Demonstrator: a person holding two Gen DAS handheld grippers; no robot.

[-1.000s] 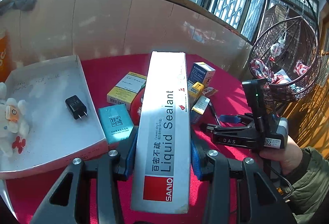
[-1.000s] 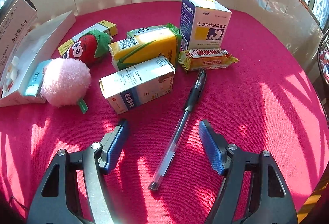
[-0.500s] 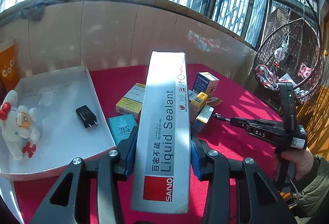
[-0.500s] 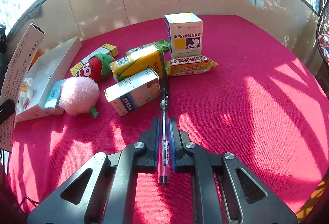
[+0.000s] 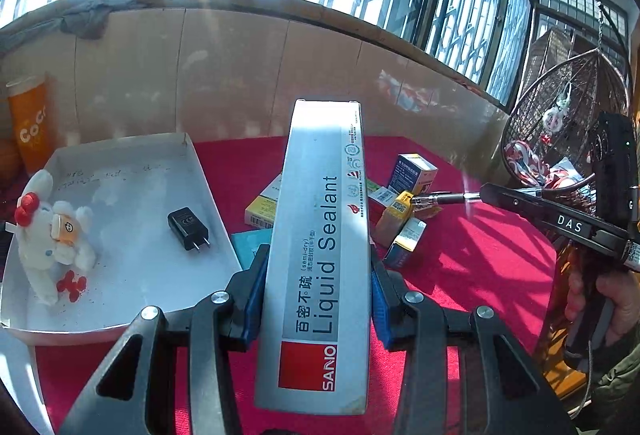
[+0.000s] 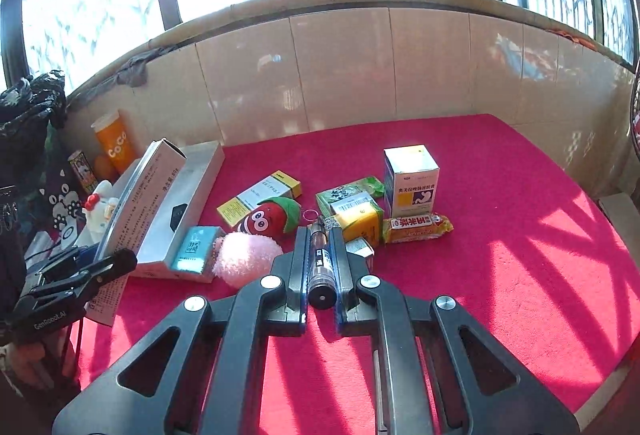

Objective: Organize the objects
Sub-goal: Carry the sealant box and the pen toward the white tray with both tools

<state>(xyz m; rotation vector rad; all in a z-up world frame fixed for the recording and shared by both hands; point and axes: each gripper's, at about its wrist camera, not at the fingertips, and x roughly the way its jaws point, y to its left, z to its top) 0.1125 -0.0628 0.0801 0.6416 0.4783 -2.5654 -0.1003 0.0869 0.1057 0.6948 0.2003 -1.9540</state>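
My left gripper point(image 5: 318, 275) is shut on a long grey "Liquid Sealant" box point(image 5: 320, 255), held above the red cloth beside the white tray point(image 5: 192, 163). The tray holds a white plush toy point(image 5: 52, 235) and a black charger point(image 5: 188, 229). My right gripper point(image 6: 320, 235) is shut on a clear black-tipped pen point(image 6: 320, 263), lifted off the cloth and pointing along the fingers. In the left wrist view the pen point(image 5: 440, 198) sticks out of the right gripper point(image 5: 496, 195) over the cluster of boxes. The sealant box point(image 6: 140, 203) also shows at the left of the right wrist view.
On the red cloth lie a strawberry plush point(image 6: 272, 221), a pink pompom point(image 6: 246, 259), a teal box point(image 6: 194, 249), a yellow carton point(image 6: 360, 221), a snack bar point(image 6: 418, 229) and an upright medicine box point(image 6: 410, 179). An orange cup point(image 6: 112, 145) stands by the tiled wall. A hanging wicker chair point(image 5: 560, 139) is at the right.
My right gripper went from open around the pen on the cloth to shut on it, then rose with it. The left gripper kept its hold on the sealant box and tipped upward slightly.
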